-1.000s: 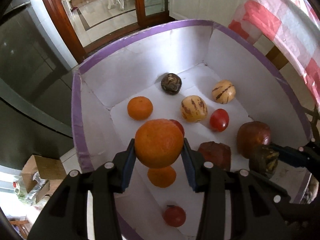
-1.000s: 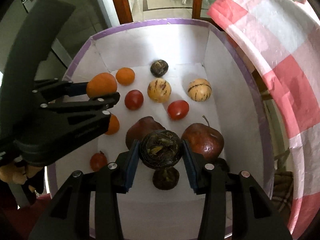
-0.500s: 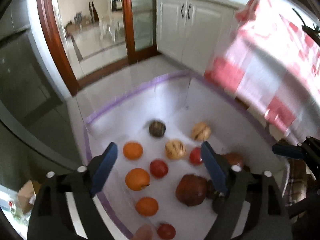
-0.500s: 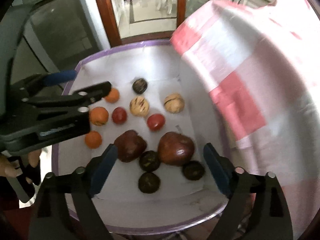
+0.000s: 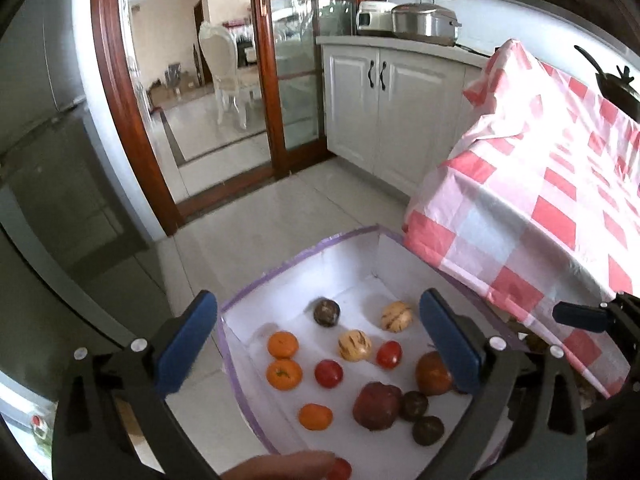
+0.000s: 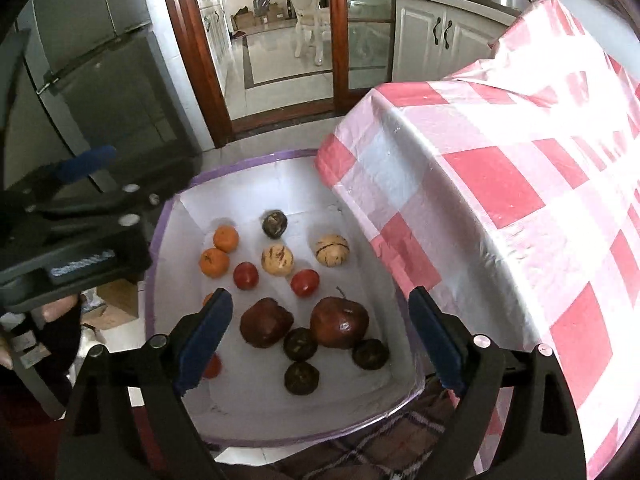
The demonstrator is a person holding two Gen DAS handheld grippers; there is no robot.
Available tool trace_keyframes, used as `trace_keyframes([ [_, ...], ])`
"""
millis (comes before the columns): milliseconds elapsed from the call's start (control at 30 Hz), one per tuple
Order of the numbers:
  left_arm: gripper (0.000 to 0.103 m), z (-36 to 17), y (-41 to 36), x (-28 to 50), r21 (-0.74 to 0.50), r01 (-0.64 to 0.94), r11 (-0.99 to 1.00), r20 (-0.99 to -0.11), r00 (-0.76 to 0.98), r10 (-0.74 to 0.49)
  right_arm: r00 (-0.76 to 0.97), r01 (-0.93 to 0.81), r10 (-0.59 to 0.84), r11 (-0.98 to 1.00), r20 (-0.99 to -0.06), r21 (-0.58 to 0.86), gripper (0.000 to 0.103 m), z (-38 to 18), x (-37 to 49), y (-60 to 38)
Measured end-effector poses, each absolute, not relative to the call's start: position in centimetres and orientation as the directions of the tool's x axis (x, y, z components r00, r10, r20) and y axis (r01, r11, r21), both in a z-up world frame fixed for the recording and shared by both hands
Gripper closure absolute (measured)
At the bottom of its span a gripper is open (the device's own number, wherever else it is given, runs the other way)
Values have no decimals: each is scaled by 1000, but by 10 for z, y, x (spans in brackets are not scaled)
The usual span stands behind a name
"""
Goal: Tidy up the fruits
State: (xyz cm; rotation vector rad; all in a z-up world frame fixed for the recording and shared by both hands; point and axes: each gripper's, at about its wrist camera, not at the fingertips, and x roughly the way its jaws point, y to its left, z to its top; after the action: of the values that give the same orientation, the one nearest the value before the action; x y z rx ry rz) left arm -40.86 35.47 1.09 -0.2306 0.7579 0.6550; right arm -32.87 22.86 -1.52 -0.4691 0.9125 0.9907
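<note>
Both the left gripper (image 5: pixel 320 344) and right gripper (image 6: pixel 320 336) have just spread their fingers, released and empty, above the white purple-rimmed box (image 6: pixel 280 412), whose round fruits lie grouped by kind below.

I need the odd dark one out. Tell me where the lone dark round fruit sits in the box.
In the right wrist view, the lone dark fruit lies near the box's far wall, between an orange and a striped yellow fruit.
</note>
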Motion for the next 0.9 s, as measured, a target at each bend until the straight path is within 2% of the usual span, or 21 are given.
trace_keyframes([
  [200,2,-4,355,-408,33,-608,794,-749,511,422,209,-878,491,476,-846,59,16,-16,-336,228],
  [533,2,-64,359,-400,-9,-601,799,-887,374,272,190,-855,310,519,-931,-1,16,-68,-334,236],
  [900,2,-80,356,-400,-6,-603,798,-904,345,253,161,-847,263,532,-951,4,16,-81,-331,232],
])
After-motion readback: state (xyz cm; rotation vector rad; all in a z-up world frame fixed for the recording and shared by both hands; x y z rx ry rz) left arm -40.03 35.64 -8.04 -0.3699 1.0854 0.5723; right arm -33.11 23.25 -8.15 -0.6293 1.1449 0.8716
